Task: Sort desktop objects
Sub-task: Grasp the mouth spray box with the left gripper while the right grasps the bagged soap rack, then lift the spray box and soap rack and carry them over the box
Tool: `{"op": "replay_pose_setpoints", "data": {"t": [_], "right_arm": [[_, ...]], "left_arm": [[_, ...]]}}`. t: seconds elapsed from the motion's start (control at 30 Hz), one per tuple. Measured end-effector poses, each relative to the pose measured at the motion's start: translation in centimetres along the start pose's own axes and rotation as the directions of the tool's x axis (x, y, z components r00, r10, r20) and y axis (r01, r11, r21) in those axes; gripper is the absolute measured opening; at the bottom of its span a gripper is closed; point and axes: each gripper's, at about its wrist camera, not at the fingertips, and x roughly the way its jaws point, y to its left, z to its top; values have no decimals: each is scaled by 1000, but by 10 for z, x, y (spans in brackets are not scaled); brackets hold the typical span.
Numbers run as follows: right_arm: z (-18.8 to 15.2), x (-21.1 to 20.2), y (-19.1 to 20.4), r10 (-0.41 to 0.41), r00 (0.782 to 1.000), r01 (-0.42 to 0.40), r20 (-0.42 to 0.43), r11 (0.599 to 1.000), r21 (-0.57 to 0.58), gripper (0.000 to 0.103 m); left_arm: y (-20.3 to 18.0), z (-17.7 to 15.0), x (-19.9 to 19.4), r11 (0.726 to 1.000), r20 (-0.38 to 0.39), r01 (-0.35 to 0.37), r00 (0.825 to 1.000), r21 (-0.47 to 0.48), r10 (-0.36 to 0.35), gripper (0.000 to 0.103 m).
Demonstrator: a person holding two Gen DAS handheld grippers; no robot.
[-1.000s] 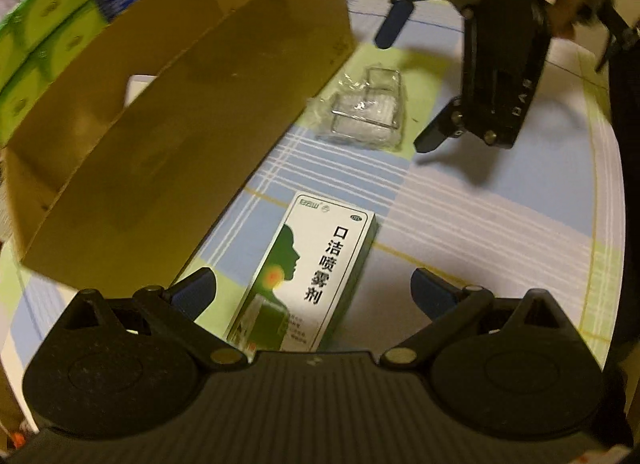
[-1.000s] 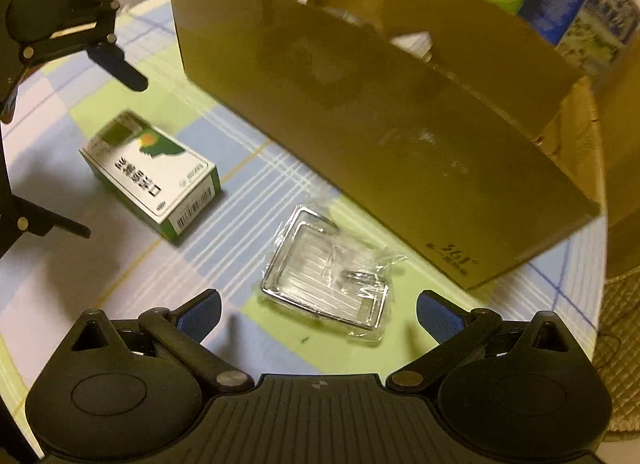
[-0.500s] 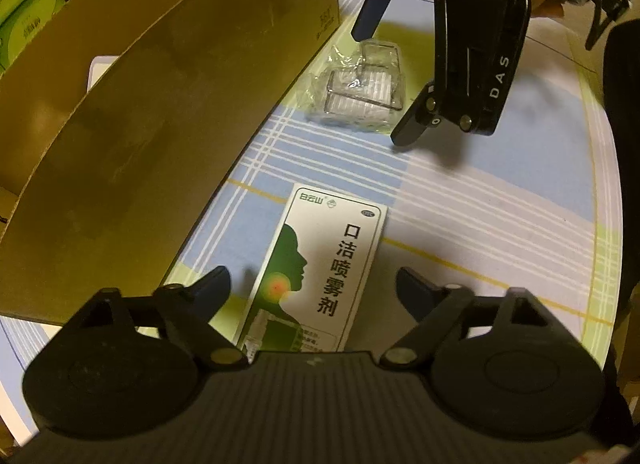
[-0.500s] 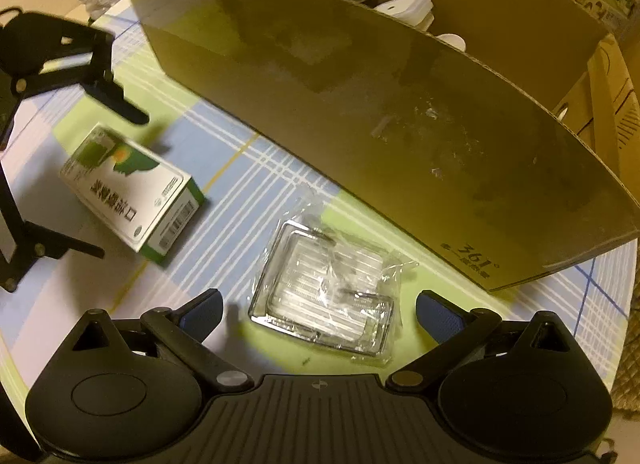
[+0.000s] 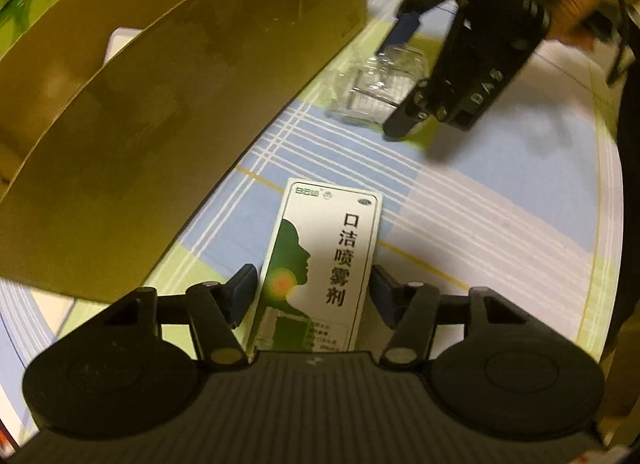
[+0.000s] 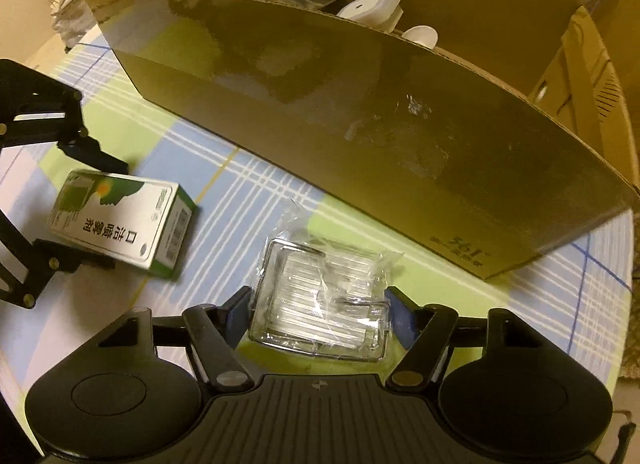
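- The step in hand was the grasp: both tools stood over their items on the checked tablecloth (image 5: pixel 500 223), beside the cardboard box (image 6: pixel 360 123).
- The left gripper (image 5: pixel 314 296) was closing around the medicine box (image 5: pixel 320 264); its pads seemed not yet pressing on it.
- The right gripper (image 6: pixel 320 310) was closing around the wrapped metal tray (image 6: pixel 320 304), pads just beside its edges.
- Next, I think, each needed a firm pinch, then a lift over the carton's wall.

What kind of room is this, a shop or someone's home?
Probably a home or a small storeroom: a table with a checked cloth, an open cardboard box of odds and ends, and stacked cartons behind it.
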Motion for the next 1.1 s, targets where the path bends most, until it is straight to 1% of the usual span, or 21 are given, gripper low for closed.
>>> {"op": "replay_pose_setpoints", "data": {"t": [0.17,0.27,0.33,0.4,0.5,0.57,0.6,0.63,0.73,0.8,0.87,1.0,1.1], "right_arm": [[-21,-10,-1,13,1000,-17,28,993,118,67],[-45,-19,4,10,999,-19,49,984,176,67],[-57,-25,8,9,998,-21,64,979,201,67],[-71,-32,13,10,996,-29,85,972,231,67],[-87,-40,24,10,994,-41,108,956,290,67],[-96,-43,28,8,993,-45,118,948,315,67],[-102,-44,31,2,992,-42,126,946,323,67],[-107,-51,44,-10,990,-36,139,945,325,67],[-119,-54,47,-40,984,-24,176,936,351,67],[-123,-56,45,-55,979,-25,197,924,382,73],[-128,-57,45,-68,975,-25,213,914,404,76],[-132,-58,45,-84,971,-13,222,915,403,78],[-132,-55,48,-100,969,4,224,920,391,78]], "left_arm": [[-12,-5,-5,989,13,-41,999,-139,43,51],[-22,-10,-9,966,6,-68,997,-249,72,51],[-30,-14,-13,941,0,-85,996,-328,90,51],[-37,-18,-17,920,2,-93,995,-382,101,51],[-50,-27,-24,877,6,-120,990,-466,139,51],[-57,-33,-26,846,10,-122,989,-519,149,51],[-59,-35,-26,833,11,-130,987,-538,161,51],[-61,-38,-27,820,10,-137,985,-555,172,51],[-67,-43,-31,783,15,-148,980,-605,197,51],[-70,-44,-31,761,17,-154,977,-630,212,51],[-73,-45,-29,746,19,-159,974,-647,224,52],[-73,-49,-25,718,17,-162,972,-677,236,52],[-74,-50,-25,710,16,-161,972,-685,236,53]]}}
